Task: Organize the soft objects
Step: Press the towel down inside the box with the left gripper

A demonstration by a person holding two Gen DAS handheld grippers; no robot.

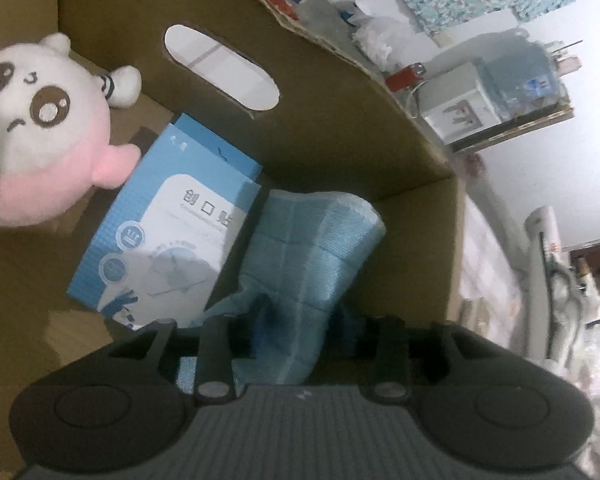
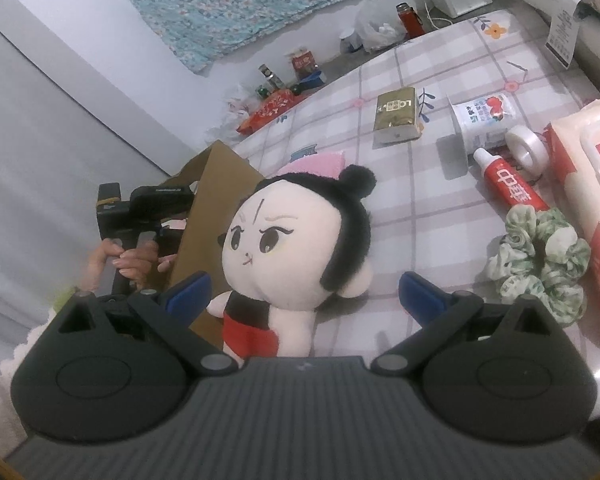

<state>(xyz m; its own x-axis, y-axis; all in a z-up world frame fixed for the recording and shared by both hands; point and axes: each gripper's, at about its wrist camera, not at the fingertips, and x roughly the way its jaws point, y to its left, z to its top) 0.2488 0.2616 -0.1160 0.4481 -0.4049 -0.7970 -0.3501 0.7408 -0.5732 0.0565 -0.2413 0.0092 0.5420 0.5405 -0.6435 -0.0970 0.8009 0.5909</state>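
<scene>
Left wrist view: left gripper (image 1: 300,324) in the box (image 1: 340,128), jaws parted around the blue cloth (image 1: 312,248); pink plush (image 1: 40,132) upper left. Right wrist view alone: right gripper (image 2: 304,300) spread wide, empty, flanking the doll (image 2: 292,240) at centre.

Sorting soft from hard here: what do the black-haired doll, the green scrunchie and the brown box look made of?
Black-haired doll: plush fabric, fuzzy matte nap. Green scrunchie: thin printed cloth, gathered ruffles. Brown box: corrugated cardboard, matte, ragged torn edge.
</scene>
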